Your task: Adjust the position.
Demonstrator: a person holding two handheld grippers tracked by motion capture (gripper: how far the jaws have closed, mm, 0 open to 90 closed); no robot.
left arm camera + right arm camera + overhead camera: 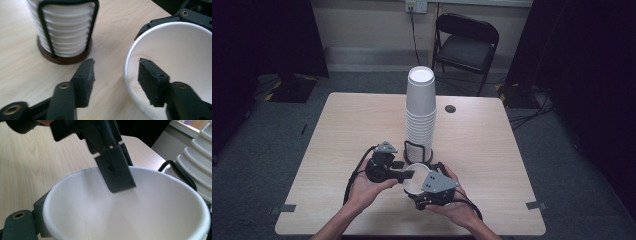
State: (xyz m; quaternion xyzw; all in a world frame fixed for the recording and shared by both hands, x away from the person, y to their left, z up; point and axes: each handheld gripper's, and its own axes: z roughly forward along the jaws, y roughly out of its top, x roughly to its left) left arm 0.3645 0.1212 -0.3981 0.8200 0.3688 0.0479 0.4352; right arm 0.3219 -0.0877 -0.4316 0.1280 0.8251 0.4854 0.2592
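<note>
A single white paper cup (413, 183) lies tilted near the table's front, and my right gripper (421, 192) is shut on it from the right. In the right gripper view the cup's mouth (140, 220) faces the camera, with one black jaw hugging its outer wall at bottom left. My left gripper (408, 175) comes in from the left and stands open astride the cup's rim (128, 62): one pad (151, 80) is inside the cup, the other outside and clear of it. A tall stack of white cups (420, 107) stands in a black wire holder (417, 151) just behind.
The holder's brown base (63, 59) sits close to my left gripper's outer jaw. A cable hole (450, 108) lies right of the stack on the wooden table (347, 130). A black folding chair (467, 42) stands beyond the far edge.
</note>
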